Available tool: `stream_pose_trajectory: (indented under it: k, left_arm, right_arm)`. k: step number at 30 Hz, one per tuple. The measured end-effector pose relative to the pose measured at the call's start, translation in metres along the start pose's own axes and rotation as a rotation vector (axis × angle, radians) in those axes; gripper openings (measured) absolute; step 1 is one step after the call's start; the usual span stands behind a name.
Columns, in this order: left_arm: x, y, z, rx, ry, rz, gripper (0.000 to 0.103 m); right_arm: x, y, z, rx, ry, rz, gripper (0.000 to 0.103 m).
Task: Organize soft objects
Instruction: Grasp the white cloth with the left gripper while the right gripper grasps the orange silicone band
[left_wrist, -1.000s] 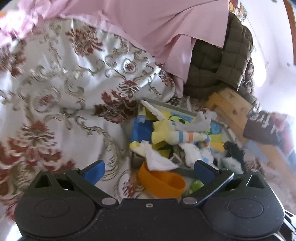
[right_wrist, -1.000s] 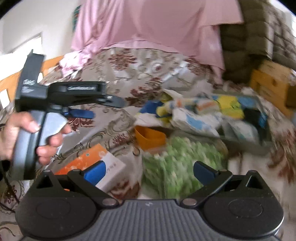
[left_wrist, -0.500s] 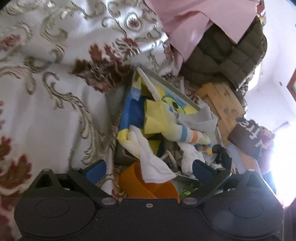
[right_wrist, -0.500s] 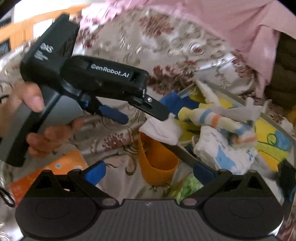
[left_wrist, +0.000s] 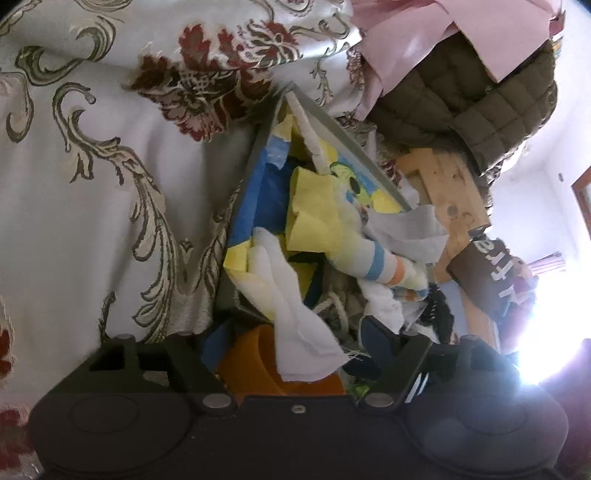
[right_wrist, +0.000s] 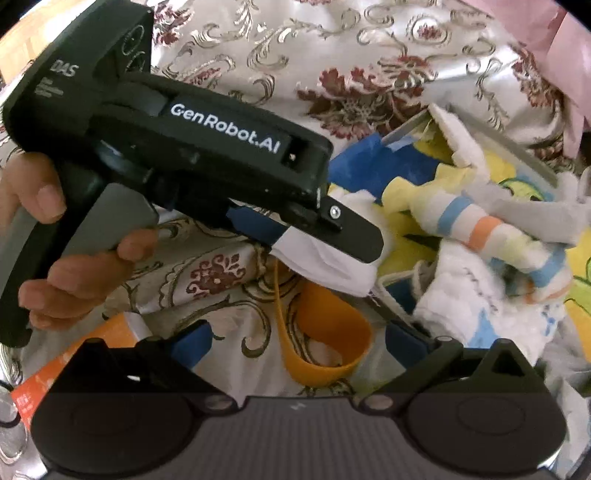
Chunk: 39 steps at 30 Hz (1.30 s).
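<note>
Floral bedspread (left_wrist: 92, 192), left hand-held gripper (left_wrist: 295, 343) closing (white cloth (left_wrist: 295, 314) between)

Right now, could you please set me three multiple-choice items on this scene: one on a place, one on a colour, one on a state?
1. Where does the white cloth lie?
A. between the left gripper's fingers
B. inside the orange band
C. on the wooden crate

2. What colour is the band on the bedspread?
A. green
B. orange
C. pink

3. What is between the right gripper's fingers?
A. a striped sock
B. a box
C. nothing gripped

Answers: 1 A, the closing left fingers have the cloth between them, at the edge of the grey tray. 2 B, it is plainly orange. 3 C, the fingers stand apart over the band, pressing on nothing.
</note>
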<state>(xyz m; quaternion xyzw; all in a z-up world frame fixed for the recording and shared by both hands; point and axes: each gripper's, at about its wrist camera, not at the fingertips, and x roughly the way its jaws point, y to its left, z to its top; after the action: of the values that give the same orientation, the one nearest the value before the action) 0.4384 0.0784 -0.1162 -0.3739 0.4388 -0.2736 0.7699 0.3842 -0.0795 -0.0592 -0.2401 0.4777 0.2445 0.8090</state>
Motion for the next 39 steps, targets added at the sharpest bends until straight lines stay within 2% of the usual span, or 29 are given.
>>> stream_pose_trajectory:
  k: [2,4,7,10,15,19,20,25,27,28,32,39]
  left_arm:
    - [0.002,-0.001,0.001,0.008,0.021,0.037,0.064]
    - [0.002,-0.003,0.002,0.014,0.032,0.05,0.064]
    - [0.004,-0.005,0.003,0.04,0.05,0.087,0.056]
    - [0.005,-0.006,0.005,0.043,0.074,0.103,0.052]
    - [0.0,-0.009,0.01,0.052,0.101,0.112,0.036]
    - [-0.001,-0.009,0.009,0.057,0.094,0.085,0.025]
    - [0.0,-0.009,0.008,0.059,0.093,0.076,0.023]
    - [0.003,-0.005,0.006,0.039,0.08,0.035,0.022]
    - [0.003,-0.005,0.006,0.039,0.08,0.033,0.02]
    - [0.002,-0.006,0.005,0.041,0.079,0.035,0.018]
    - [0.0,-0.017,0.004,0.109,0.078,0.069,0.007]
    - [-0.006,-0.036,0.0,0.226,0.081,0.165,0.003]
  right_arm:
    - [0.006,0.0,0.002,-0.001,0.01,0.002,0.102]
    - [0.011,0.001,0.004,-0.001,0.018,0.01,0.1]
    - [0.021,0.0,0.007,-0.004,0.034,0.028,0.1]
    - [0.024,-0.001,0.007,0.01,0.014,0.024,0.096]
    - [0.015,0.0,0.005,0.018,-0.024,0.028,0.077]
    - [0.013,0.003,0.005,0.018,-0.034,0.027,0.064]
    - [0.015,0.005,0.006,0.013,-0.029,0.023,0.06]
    - [0.025,0.011,0.01,0.028,-0.024,0.005,0.055]
    - [0.026,0.013,0.012,0.039,-0.031,0.007,0.04]
    - [0.026,0.014,0.012,0.04,-0.033,0.014,0.037]
    - [0.023,0.03,0.006,-0.013,-0.065,-0.032,0.028]
    - [0.007,0.041,-0.01,0.012,-0.158,-0.091,0.009]
